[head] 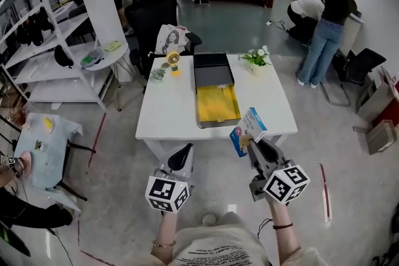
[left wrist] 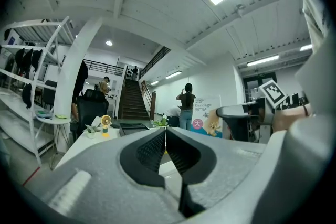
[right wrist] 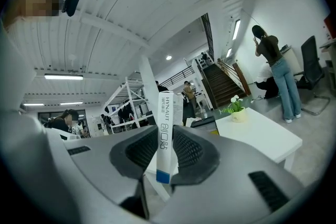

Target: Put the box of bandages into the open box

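Note:
My right gripper (head: pixel 247 141) is shut on the box of bandages (head: pixel 248 130), a white and blue carton held just off the table's front right corner. In the right gripper view the carton (right wrist: pixel 165 134) stands upright between the ribbed pads, narrow side toward the camera. The open box (head: pixel 216 96) lies on the white table (head: pixel 168 110), its yellow-lined tray near me and its black lid (head: pixel 212 68) folded back. My left gripper (head: pixel 184 155) hangs below the table's front edge, jaws closed together with nothing between them (left wrist: pixel 165 140).
A small yellow fan (head: pixel 173 62) and a potted plant (head: pixel 256 59) stand at the table's far corners. Black chairs (head: pixel 151 15) sit behind it. White shelving (head: pixel 56 28) is at left, a round side table (head: pixel 43 137) near left. Two people (head: pixel 327 15) stand at far right.

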A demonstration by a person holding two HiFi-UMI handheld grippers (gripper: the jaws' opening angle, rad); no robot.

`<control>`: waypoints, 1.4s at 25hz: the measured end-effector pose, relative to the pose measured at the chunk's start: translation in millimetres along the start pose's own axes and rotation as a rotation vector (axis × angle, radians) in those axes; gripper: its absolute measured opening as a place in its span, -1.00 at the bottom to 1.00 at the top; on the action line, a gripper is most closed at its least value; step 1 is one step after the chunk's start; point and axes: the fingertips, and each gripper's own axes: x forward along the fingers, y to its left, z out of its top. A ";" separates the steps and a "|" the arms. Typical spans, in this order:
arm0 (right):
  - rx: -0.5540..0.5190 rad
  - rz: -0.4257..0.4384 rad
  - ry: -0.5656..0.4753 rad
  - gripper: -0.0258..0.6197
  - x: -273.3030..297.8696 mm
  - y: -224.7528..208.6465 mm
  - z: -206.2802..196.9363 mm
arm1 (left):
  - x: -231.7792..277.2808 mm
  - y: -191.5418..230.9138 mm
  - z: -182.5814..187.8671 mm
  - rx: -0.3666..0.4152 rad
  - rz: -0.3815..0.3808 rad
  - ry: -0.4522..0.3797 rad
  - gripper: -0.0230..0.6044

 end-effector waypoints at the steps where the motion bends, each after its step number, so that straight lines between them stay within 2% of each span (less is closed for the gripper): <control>1: 0.002 -0.001 0.007 -0.65 3.6 -1.8 -1.1 | 1.4 2.7 -2.8 -0.009 0.005 0.005 -0.85; 8: 0.025 0.005 0.035 -0.65 34.3 -21.8 -2.2 | 18.2 29.9 -11.4 -0.039 0.055 0.023 -0.85; 14: 0.042 -0.022 0.092 -0.66 83.1 -61.0 -4.2 | 57.1 60.9 -16.2 -0.056 0.086 0.029 -0.85; 22: 0.074 0.065 0.153 -0.65 167.3 -104.6 3.2 | 135.9 104.0 -15.0 -0.082 0.119 0.037 -0.85; 29: 0.130 0.148 0.245 -0.65 223.8 -124.1 -4.5 | 182.7 131.8 -24.7 -0.113 0.148 0.083 -0.85; 35: 0.193 0.175 0.293 -0.66 259.8 -148.1 -16.7 | 216.1 149.2 -45.9 -0.144 0.173 0.130 -0.85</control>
